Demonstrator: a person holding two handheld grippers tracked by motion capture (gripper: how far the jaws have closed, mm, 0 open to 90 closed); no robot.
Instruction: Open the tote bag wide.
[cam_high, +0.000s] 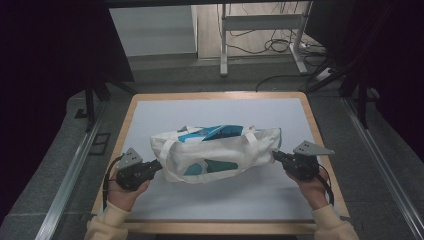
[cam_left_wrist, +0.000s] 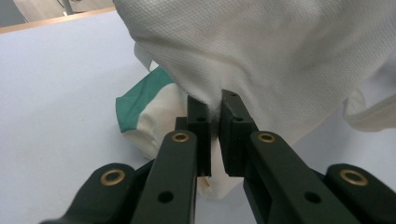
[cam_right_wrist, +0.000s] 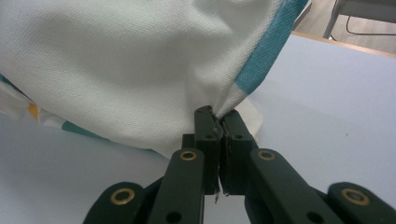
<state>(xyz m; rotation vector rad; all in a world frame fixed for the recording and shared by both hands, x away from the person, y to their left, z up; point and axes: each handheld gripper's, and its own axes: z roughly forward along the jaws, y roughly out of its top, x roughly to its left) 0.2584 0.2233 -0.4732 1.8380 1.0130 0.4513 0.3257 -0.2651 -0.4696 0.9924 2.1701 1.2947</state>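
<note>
I hold a white tote bag (cam_high: 215, 152) with teal-blue markings across the middle of the table (cam_high: 210, 200), one end in each hand. My left hand-held gripper (cam_left_wrist: 215, 109) is clamped on a fold of white fabric at the bag's left end, jaws pinched tight around it. My right hand-held gripper (cam_right_wrist: 217, 119) grips the bag's right corner, just beside its teal edge strip (cam_right_wrist: 261, 56).

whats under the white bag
The bag lies on the grey mat, both grippers pinching its ends. Mat shows around it; whatever is directly beneath or inside is covered.
</note>
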